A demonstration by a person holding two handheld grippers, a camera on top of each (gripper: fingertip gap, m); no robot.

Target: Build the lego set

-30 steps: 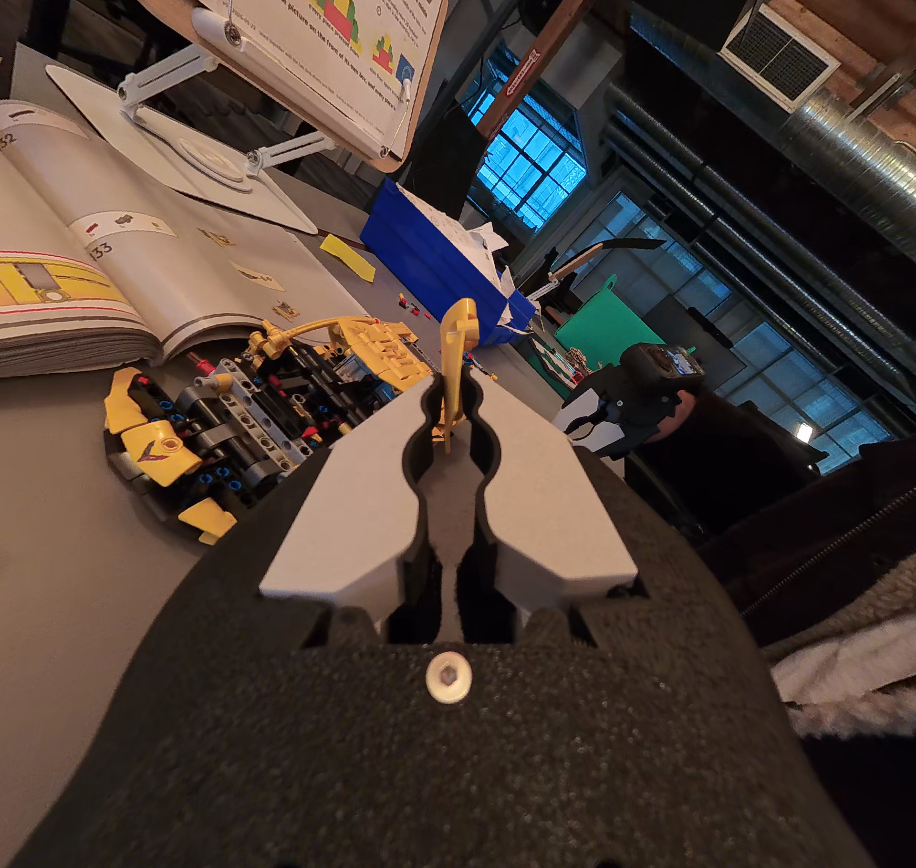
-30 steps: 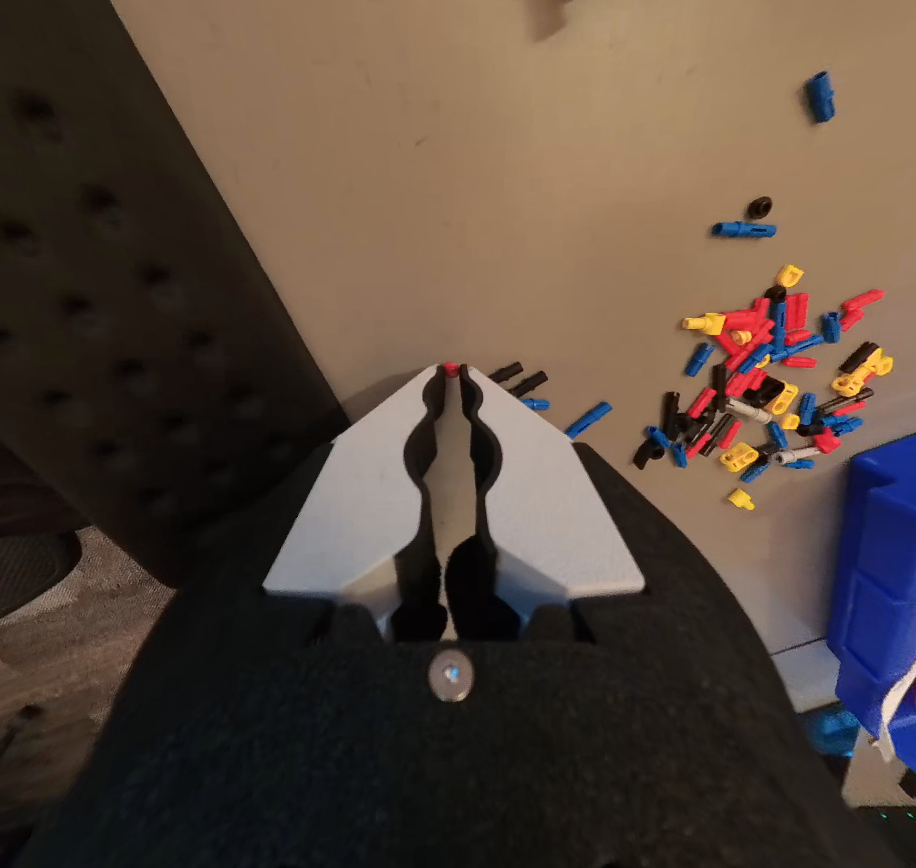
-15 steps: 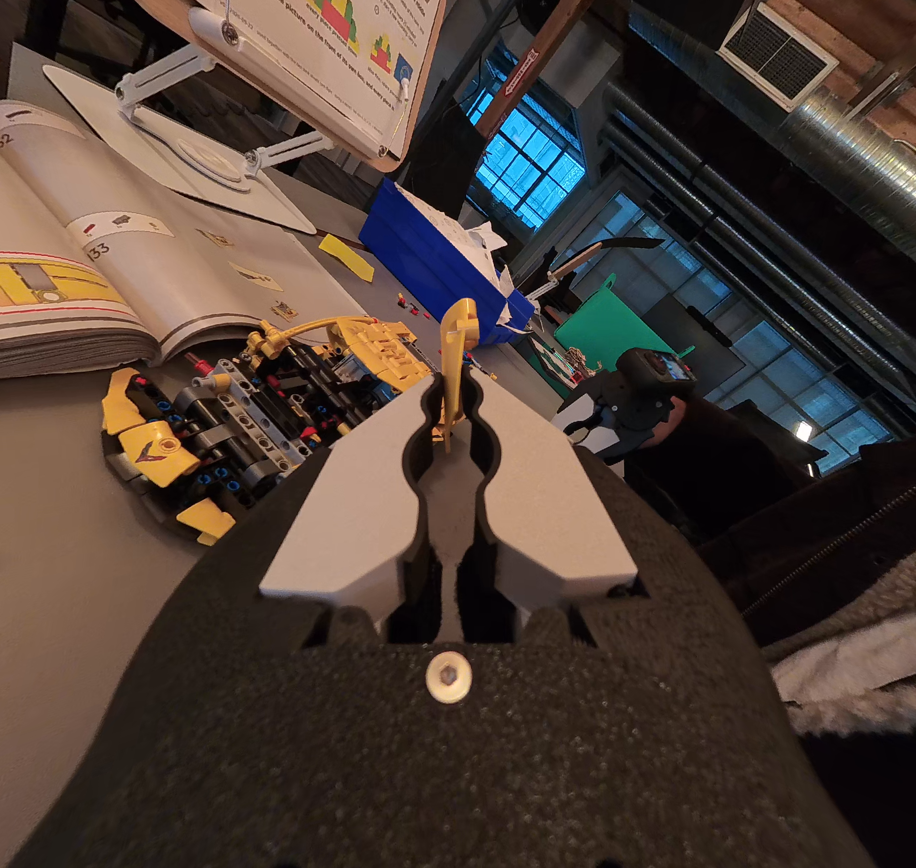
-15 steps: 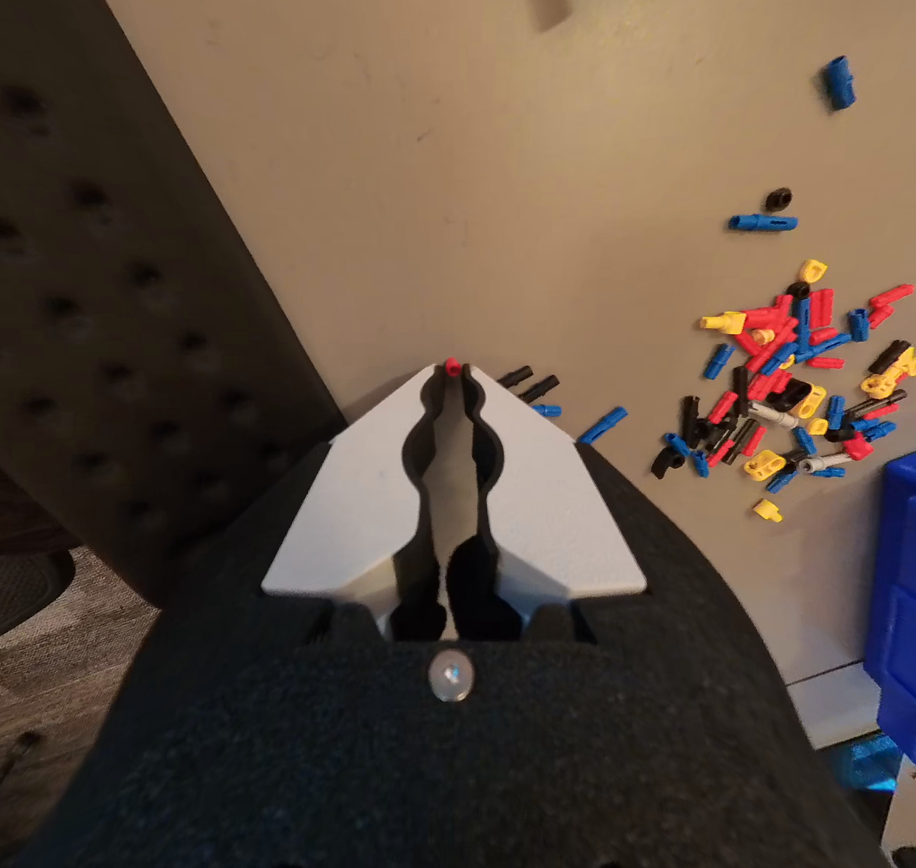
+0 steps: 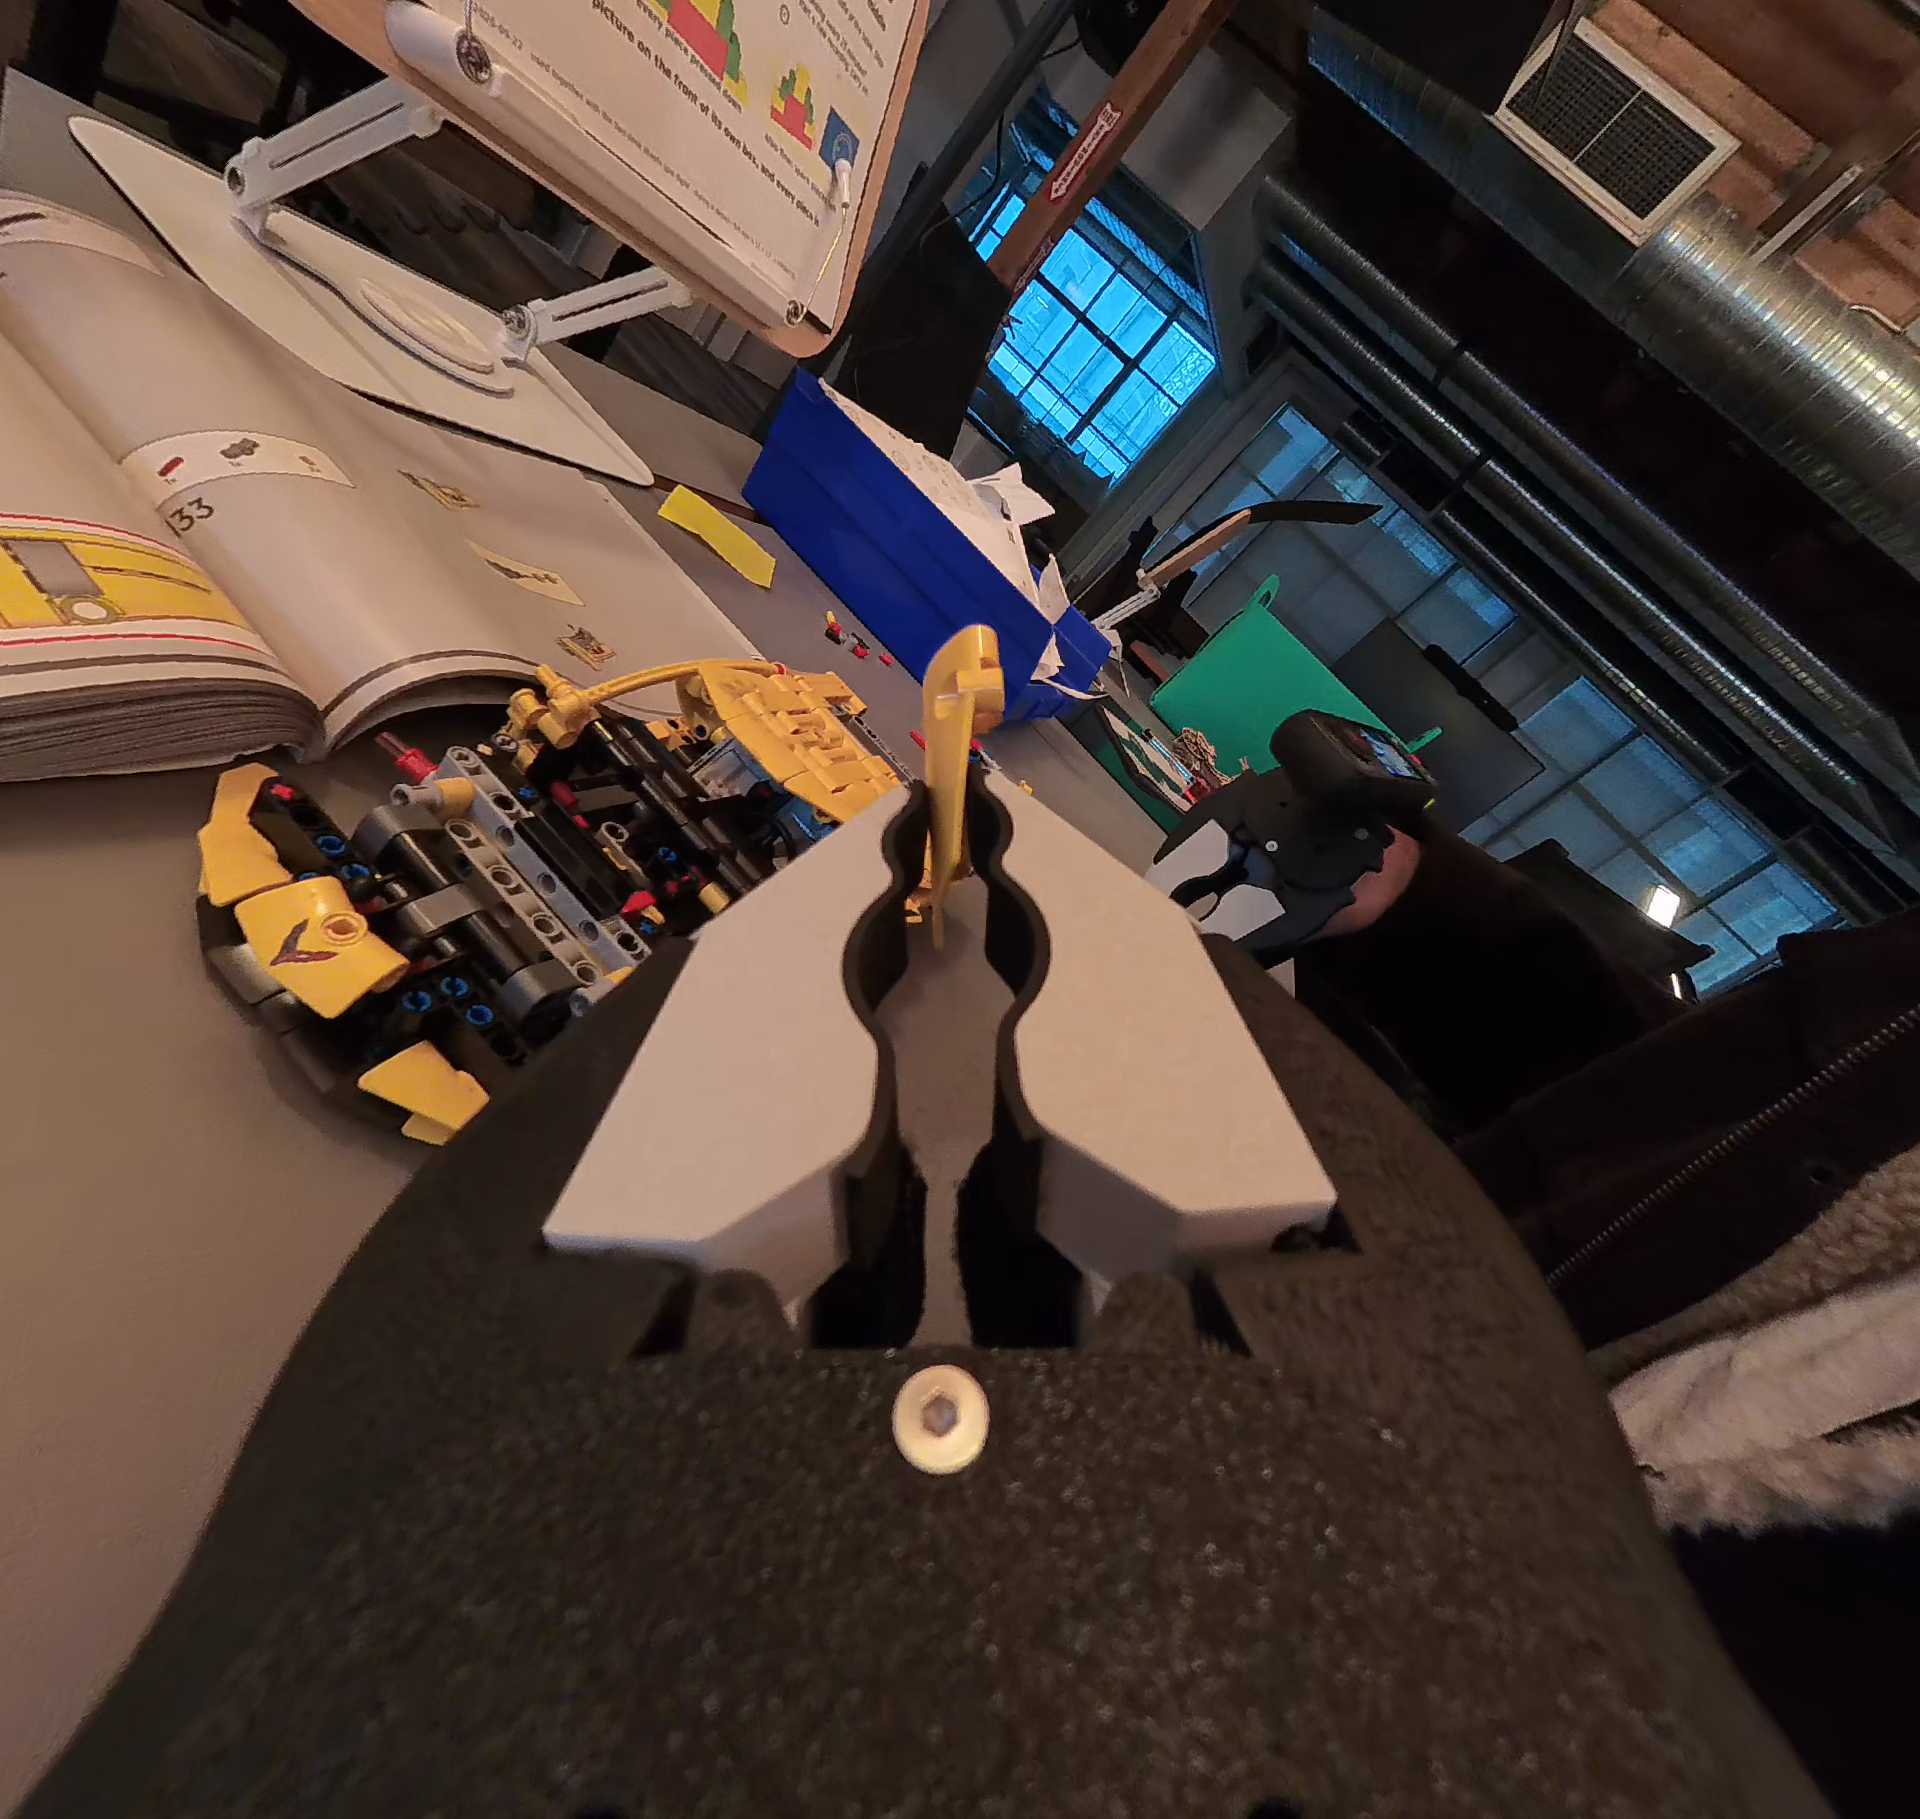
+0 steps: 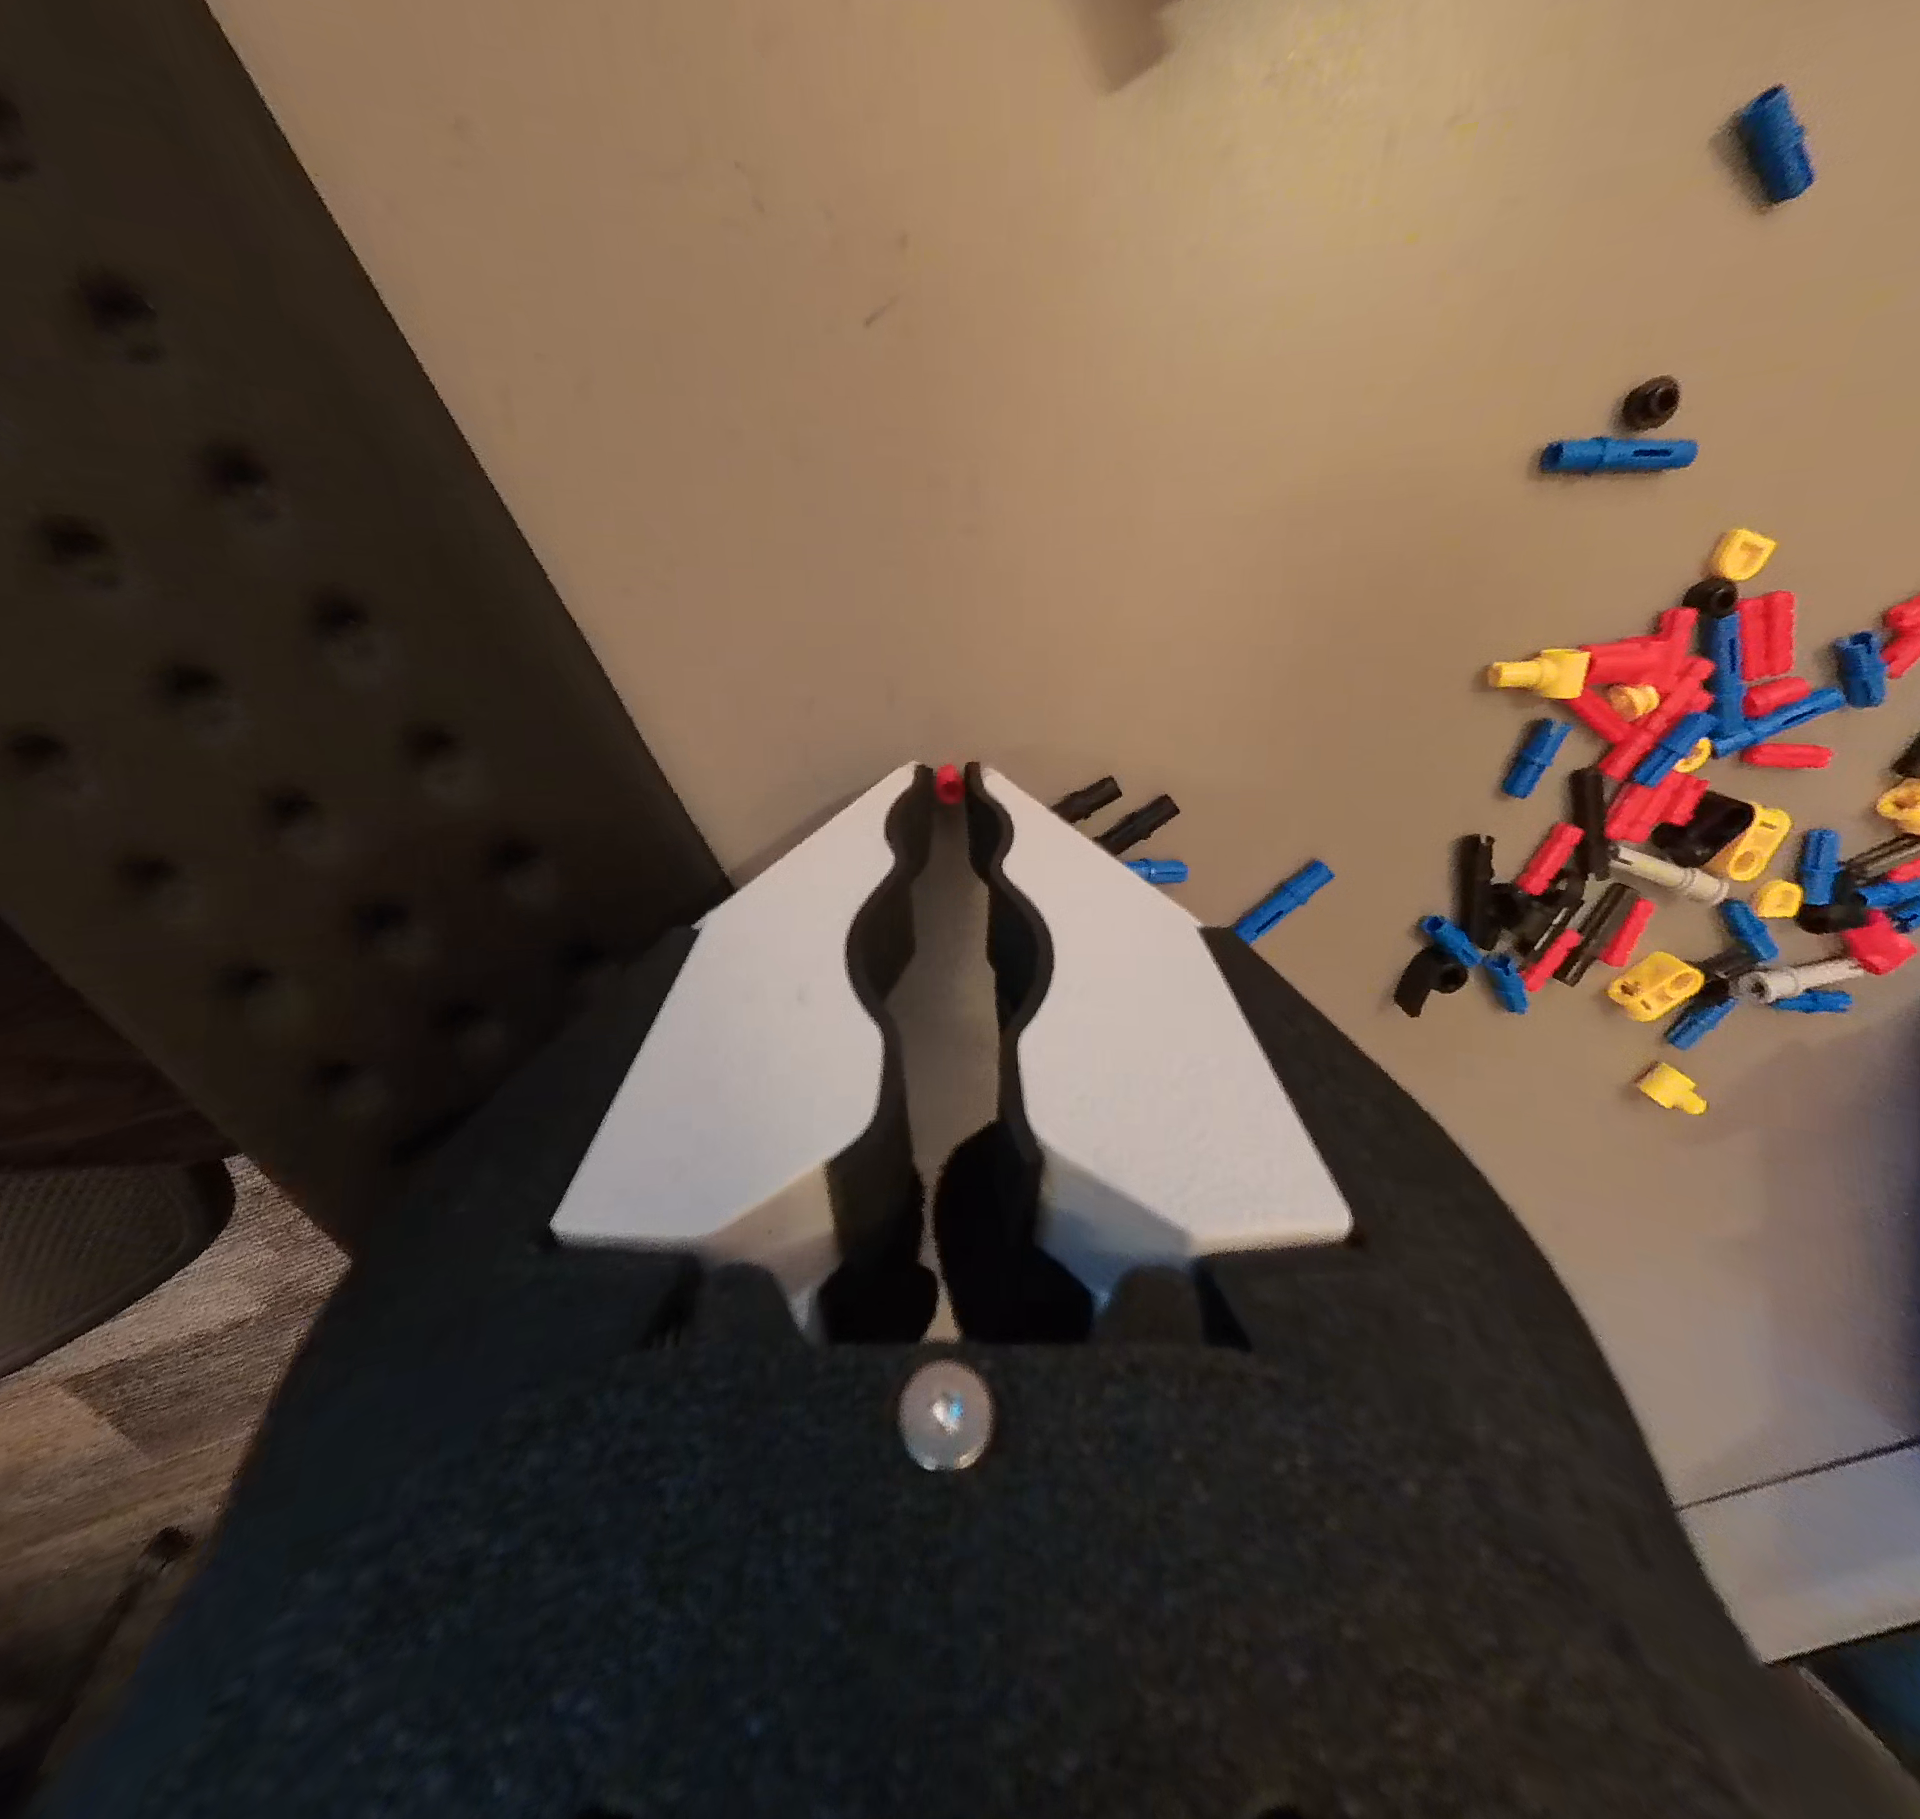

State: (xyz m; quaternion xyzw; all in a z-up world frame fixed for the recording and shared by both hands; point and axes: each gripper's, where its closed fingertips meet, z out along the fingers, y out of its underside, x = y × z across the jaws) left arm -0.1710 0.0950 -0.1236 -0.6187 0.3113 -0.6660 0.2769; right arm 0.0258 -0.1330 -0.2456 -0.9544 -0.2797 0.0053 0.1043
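Lego car point(image 5: 540, 865), half built in yellow, black and grey, lay on the grey tabletop point(image 5: 156, 1250), and I take it as the landmark for everything else. Just beside the car, on its near right, my left gripper point(image 5: 948, 798) was clenched on a thin yellow panel piece point(image 5: 956, 730), which stood upright out of the fingers point(image 5: 748, 1042) with its curved top above the car's far end. Behind the car an open instruction booklet point(image 5: 260, 564) lay flat, its thick page edge almost touching the car's front. Farther behind the car stood a tilted board on a white stand point(image 5: 436, 242) carrying a printed sheet. Beyond the car's far end sat a blue bin point(image 5: 894, 554) stuffed with paper, with a yellow slip point(image 5: 717, 535) on the tabletop between bin and booklet. To the right of the car, past my left fingers, my right gripper point(image 5: 1226, 870) showed in my hand, dark and small.

Seen from its own camera, that right gripper point(image 6: 945, 782) was pinched on a tiny red pin point(image 6: 947, 783) at the very tips. A scatter of red, blue, yellow and black loose pins point(image 6: 1704, 813) lay off to its right, two black ones and two blue ones closer in. The car itself did not show there.
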